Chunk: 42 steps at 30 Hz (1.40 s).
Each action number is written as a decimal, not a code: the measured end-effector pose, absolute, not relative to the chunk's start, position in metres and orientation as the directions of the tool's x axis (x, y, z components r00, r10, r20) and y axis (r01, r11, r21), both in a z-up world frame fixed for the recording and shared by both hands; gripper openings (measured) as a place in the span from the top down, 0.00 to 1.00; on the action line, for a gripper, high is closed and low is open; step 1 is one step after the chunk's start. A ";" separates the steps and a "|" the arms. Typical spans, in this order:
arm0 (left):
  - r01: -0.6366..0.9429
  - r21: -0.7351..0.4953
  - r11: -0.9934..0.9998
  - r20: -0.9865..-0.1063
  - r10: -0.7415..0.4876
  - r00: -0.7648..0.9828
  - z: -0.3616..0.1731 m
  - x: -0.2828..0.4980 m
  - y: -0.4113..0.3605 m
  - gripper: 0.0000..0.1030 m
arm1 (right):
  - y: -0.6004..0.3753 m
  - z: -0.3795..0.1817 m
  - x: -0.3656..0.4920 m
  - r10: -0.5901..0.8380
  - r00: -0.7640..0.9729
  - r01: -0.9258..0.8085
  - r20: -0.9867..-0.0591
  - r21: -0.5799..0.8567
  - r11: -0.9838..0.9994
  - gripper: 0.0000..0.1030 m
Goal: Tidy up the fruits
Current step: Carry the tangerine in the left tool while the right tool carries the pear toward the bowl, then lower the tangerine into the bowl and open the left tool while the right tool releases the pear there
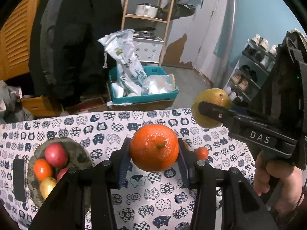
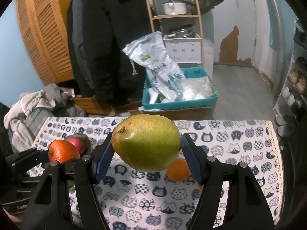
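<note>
My left gripper [image 1: 154, 151] is shut on a large orange [image 1: 154, 147] and holds it above the cat-print tablecloth [image 1: 107, 126]. My right gripper [image 2: 146, 149] is shut on a green pear [image 2: 146, 145], also held above the cloth; the pear [image 1: 209, 99] shows at the right of the left wrist view. A grey bowl [image 1: 76, 149] at the left holds a red apple [image 1: 56, 154], a small orange [image 1: 42, 169], a yellow fruit [image 1: 47, 186] and another red fruit. A small orange [image 2: 177, 170] lies on the cloth under the pear; it also shows in the left wrist view [image 1: 201, 152].
A black flat object [image 1: 19, 180] lies at the left of the bowl. Beyond the table's far edge are a teal crate [image 1: 145, 95] with plastic bags, a wooden shelf [image 1: 147, 17] with pots, a hanging black coat [image 1: 76, 38] and a shoe rack [image 1: 249, 72].
</note>
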State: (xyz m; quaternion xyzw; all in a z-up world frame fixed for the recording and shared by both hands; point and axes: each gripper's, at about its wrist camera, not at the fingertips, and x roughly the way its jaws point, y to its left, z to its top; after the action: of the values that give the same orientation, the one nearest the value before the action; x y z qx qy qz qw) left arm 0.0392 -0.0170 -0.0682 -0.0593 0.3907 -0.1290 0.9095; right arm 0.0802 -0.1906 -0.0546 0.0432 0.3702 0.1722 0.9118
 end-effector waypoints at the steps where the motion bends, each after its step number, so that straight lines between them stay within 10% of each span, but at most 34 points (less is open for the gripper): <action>1: 0.182 -0.210 0.961 -0.696 -0.278 0.662 -0.069 0.039 -0.014 0.56 | -0.187 -0.054 0.081 0.350 0.665 -0.288 -0.660 0.206 0.935 0.33; 42: -0.189 -0.256 0.948 -0.818 -0.107 0.566 -0.164 0.044 0.168 0.55 | 0.017 -0.116 0.118 0.484 0.423 -0.528 -0.766 0.226 0.819 0.33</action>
State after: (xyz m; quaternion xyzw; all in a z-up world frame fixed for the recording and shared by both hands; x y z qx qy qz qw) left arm 0.0440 0.1678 -0.1641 -0.1595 0.4653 0.0235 0.8703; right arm 0.1180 0.0170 -0.1158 -0.0244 0.4452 0.3000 0.8433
